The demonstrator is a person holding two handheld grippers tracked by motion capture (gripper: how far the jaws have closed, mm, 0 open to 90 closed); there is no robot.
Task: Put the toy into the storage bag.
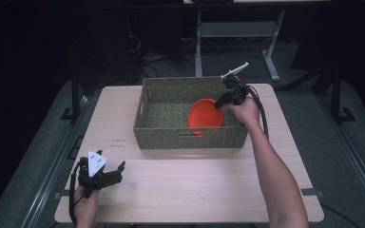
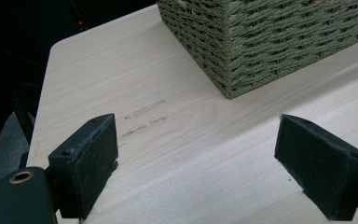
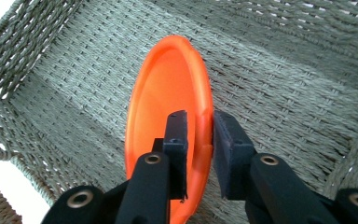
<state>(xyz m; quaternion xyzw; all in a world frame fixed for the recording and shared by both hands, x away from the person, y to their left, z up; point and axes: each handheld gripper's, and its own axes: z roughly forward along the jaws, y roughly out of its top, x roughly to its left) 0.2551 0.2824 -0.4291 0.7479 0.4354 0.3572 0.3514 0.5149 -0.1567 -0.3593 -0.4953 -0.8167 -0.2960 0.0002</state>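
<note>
- The left gripper (image 1: 105,172) rests low over the near left corner of the bench (image 1: 180,190), well apart from the basket (image 1: 190,137). Its fingers (image 2: 86,161) stand wide apart with nothing between them, only bare wood and a few faint marks (image 2: 144,119).
- The basket sits mid-bench toward the far side, woven and green-grey, with a slot handle in its near wall.
- The plate (image 1: 204,115) is inside the basket, toward its right half. It stands on edge, tilted, with the rim's lowest part near the near wall; I cannot tell whether it touches the basket floor or hangs just above it.
- The right gripper (image 1: 224,100) reaches in over the basket's right wall. Its fingers (image 3: 177,140) are closed on the plate's rim, one on the hollow side and one on the back.
- Orientation: being round, the plate has no long axis. In the high view its broad orange face is turned toward the camera; in the right gripper view it runs edge-on away from the gripper, hollow side to that view's left.
- Risks, as I judge them: the hold is on a thin, smooth rim, so the plate could pivot or slip if swung quickly. If let go while on edge, it could roll or drop flat with a clatter. The gripper or its cable (image 1: 261,114) could catch the right wall and drag the basket.
</note>
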